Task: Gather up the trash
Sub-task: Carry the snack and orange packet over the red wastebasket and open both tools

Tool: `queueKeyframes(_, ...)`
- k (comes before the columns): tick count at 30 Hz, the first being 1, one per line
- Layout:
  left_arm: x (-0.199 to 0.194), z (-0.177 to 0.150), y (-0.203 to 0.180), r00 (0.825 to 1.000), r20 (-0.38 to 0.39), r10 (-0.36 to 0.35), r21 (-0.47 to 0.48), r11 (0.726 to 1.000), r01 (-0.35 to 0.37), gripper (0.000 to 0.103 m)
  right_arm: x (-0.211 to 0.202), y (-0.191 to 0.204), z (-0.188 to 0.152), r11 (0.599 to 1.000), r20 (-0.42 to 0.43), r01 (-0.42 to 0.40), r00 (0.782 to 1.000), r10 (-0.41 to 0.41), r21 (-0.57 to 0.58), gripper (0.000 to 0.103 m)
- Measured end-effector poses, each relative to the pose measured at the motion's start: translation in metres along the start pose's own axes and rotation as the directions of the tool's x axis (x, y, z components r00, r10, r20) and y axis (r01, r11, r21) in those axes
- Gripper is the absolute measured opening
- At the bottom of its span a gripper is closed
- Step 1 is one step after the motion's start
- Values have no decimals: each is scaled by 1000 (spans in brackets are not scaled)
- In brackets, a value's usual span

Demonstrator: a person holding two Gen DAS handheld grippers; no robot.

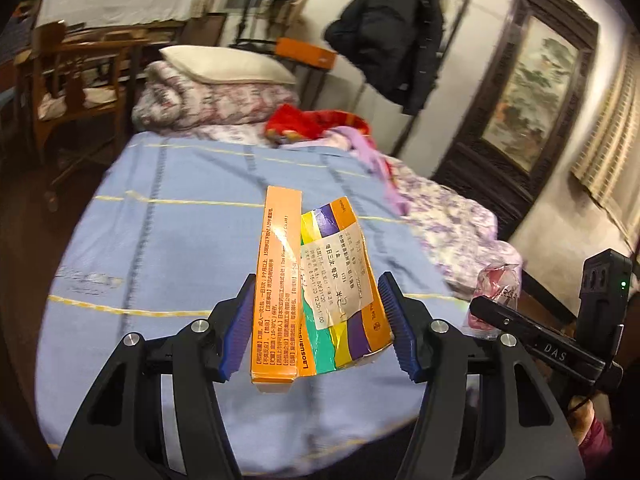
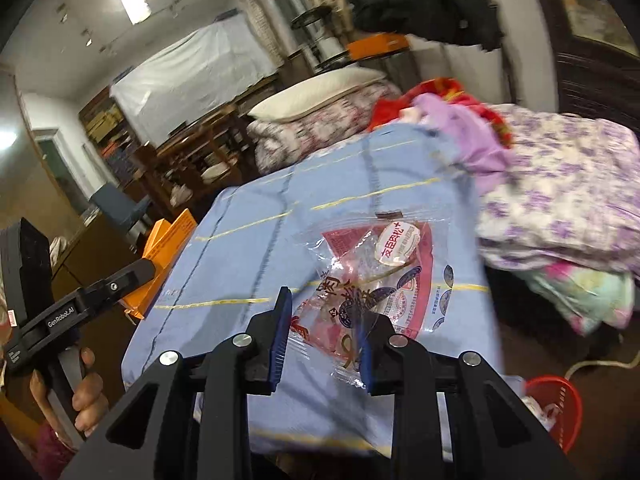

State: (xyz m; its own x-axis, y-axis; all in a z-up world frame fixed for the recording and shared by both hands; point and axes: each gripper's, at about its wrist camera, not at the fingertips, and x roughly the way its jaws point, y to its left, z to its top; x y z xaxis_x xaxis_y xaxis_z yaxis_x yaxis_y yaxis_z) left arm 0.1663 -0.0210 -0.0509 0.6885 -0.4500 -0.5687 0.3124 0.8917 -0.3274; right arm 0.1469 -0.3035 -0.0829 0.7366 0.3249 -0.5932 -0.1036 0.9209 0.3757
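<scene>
Above a bed (image 1: pixel 168 216) spread with a pale blue checked sheet, we hold two pieces of trash clear of the covers. Our left gripper (image 1: pixel 316 324) has its blue ribbed fingers (image 1: pixel 236 332) clamped on a flattened orange medicine box (image 1: pixel 280 288), crushed open so its striped green, yellow and purple panel and a worn white printed label face up; the box stands out beyond the fingertips, over the middle of the sheet. Our right gripper (image 2: pixel 326 340) has its fingers (image 2: pixel 280 336) pinched on a crinkled clear plastic wrapper (image 2: pixel 376 276) printed in red and blue with a round white sticker, raised over the near right part of the bed. In the right wrist view a hand (image 2: pixel 86 392) grips the left tool's handle at the near left, and a red bin (image 2: pixel 556 412) sits on the floor at the near right. Folded floral quilts (image 2: pixel 560 184) lie along the bed's right side, a pillow (image 1: pixel 224 64) at its far end.
</scene>
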Motion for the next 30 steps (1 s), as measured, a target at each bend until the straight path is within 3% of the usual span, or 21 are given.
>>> queueKeyframes(4, 5, -3, -37, 997, -22, -72, 47, 996, 73, 59, -54, -55, -7, 990, 45, 84, 995, -90, 111, 30)
queueKeyframes(7, 13, -7, -65, 992, -50, -115, 85, 989, 119, 59, -74, -100, -17, 968, 30, 145, 988, -154, 204, 31)
queueKeyframes(10, 23, -13, -92, 985, -89, -149, 122, 980, 159, 59, -74, -153, -40, 921, -79, 258, 966, -246, 291, 32)
queueKeyframes(15, 47, -21, -130, 972, -152, -177, 178, 963, 203, 59, -43, -233, -86, 823, -296, 395, 910, -290, 408, 32)
queueKeyframes(18, 65, -28, -148, 962, -200, -188, 197, 954, 227, 59, -25, -257, -105, 783, -367, 452, 878, -307, 426, 41)
queueKeyframes(20, 77, -34, -159, 954, -231, -191, 212, 947, 241, 59, -19, -275, -112, 769, -380, 455, 876, -296, 449, 64)
queueKeyframes(23, 92, -40, -173, 942, -271, -198, 233, 936, 264, 59, -23, -282, -115, 760, -368, 443, 885, -285, 476, 77)
queueKeyframes(27, 109, -48, -192, 923, -319, -216, 254, 919, 303, 59, -43, -290, -110, 737, -301, 399, 914, -273, 545, 78)
queueKeyframes(28, 112, -50, -198, 919, -328, -220, 262, 913, 312, 59, -54, -290, -102, 730, -252, 359, 933, -257, 581, 78)
queueKeyframes(30, 120, -55, -210, 909, -350, -226, 280, 901, 332, 59, -71, -285, -91, 727, -181, 314, 949, -258, 611, 79)
